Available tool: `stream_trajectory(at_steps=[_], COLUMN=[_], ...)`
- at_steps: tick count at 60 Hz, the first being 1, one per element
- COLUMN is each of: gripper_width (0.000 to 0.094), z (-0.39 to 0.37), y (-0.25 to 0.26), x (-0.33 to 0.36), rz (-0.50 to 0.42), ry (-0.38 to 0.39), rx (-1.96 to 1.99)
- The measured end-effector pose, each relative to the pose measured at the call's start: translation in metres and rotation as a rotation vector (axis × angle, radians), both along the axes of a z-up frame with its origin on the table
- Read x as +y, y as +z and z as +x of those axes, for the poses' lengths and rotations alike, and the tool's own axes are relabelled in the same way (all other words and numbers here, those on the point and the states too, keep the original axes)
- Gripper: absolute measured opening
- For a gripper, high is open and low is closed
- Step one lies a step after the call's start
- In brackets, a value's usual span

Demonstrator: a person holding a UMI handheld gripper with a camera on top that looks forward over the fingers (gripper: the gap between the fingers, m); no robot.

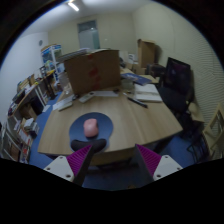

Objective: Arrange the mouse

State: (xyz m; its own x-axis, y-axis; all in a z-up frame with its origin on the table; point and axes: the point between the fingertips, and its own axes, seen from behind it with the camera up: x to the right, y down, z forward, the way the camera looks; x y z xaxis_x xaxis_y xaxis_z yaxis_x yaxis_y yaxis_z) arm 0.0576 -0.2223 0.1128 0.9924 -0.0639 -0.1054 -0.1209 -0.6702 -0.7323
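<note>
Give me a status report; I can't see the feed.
Gripper open, holding nothing. Pink mouse on the round blue mat, just ahead of the fingers. Nothing in between.

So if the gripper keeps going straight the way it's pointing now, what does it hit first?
Probably the pink mouse on the round blue mat, just ahead of the open gripper and slightly to one side. Depth is hard to judge; it might meet the wooden table first.

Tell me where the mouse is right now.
In the gripper view, the pink mouse sits on a round blue mouse pad near the front edge of the wooden table, just beyond the open jaws of the gripper and slightly to their left.
</note>
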Motion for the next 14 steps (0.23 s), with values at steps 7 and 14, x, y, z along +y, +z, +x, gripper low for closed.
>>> stream_trajectory(at_steps=[7,14], gripper_width=[0.0838,0.0834], z=[0.063,0.114], y=[0.001,-0.001], x=[-0.033,-0.04], rz=[-0.043,-0.057], ry=[-0.083,-0.132], rx=[-0.028,-0.021])
